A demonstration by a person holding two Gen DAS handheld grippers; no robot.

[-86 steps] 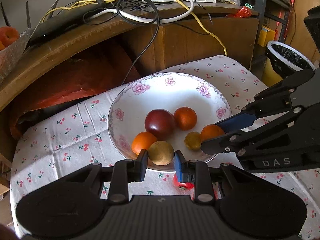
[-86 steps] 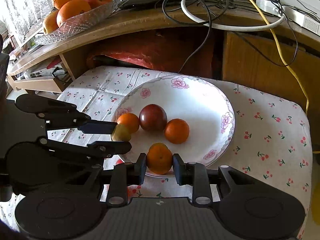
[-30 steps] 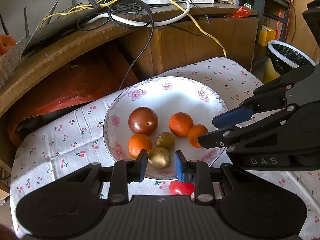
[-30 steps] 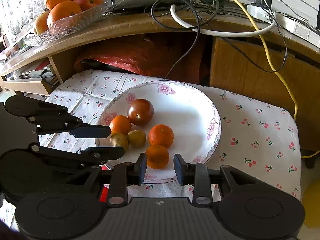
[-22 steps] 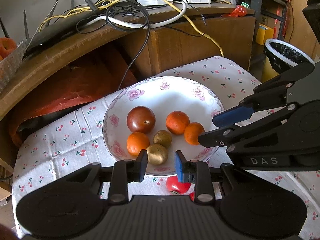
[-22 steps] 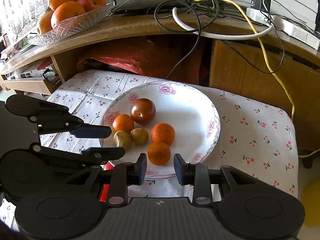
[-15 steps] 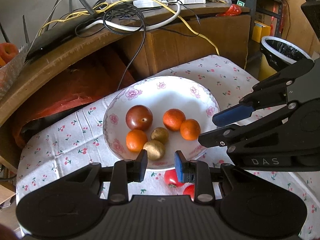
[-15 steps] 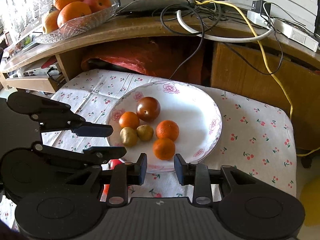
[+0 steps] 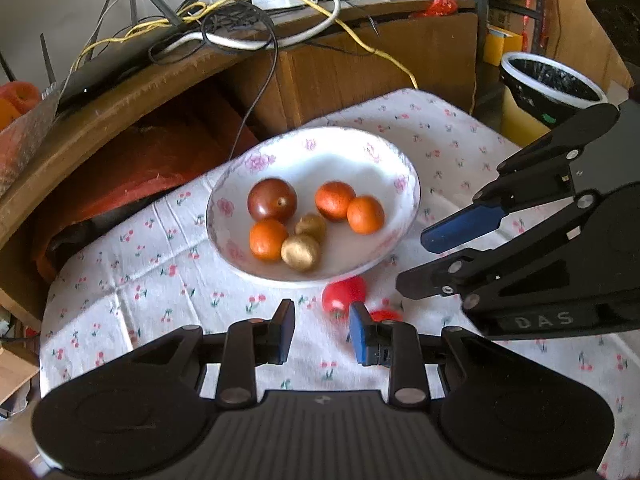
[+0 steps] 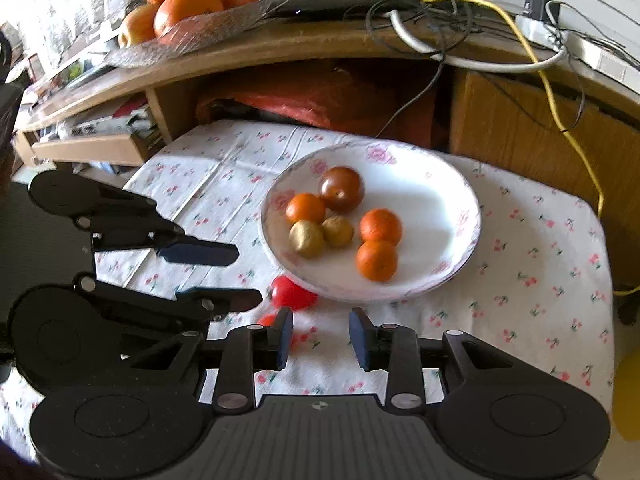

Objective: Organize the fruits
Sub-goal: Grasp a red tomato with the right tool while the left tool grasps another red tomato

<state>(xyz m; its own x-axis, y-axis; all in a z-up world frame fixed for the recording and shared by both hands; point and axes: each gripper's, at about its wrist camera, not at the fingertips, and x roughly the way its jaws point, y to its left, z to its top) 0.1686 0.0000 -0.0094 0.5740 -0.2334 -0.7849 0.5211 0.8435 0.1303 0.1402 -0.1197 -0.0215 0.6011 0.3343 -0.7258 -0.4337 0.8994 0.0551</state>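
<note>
A white flowered plate (image 9: 412, 184) (image 10: 472, 216) on a cherry-print cloth holds a dark red fruit (image 9: 272, 204) (image 10: 341, 189), three oranges (image 9: 365, 215) (image 10: 376, 261) and two yellow-brown fruits (image 9: 300, 252) (image 10: 306, 239). Two small red fruits (image 9: 344, 293) (image 10: 294, 293) lie on the cloth against the plate's near rim. My left gripper (image 9: 322, 330) (image 10: 244, 277) is open and empty, short of the plate. My right gripper (image 10: 320, 332) (image 9: 416, 262) is also open and empty, just near of the plate and beside the red fruits.
Behind the plate runs a wooden desk (image 10: 280, 44) with a tangle of cables (image 9: 240, 32) and a glass bowl of oranges and apples (image 10: 184, 8). A red bag (image 10: 312, 100) lies under it. A lined bin (image 9: 548, 88) stands at the far right.
Both grippers have let go of their fruit, a yellow-brown one on the left and an orange on the right. They have drawn back and up from the plate, and the fruit stays on it.
</note>
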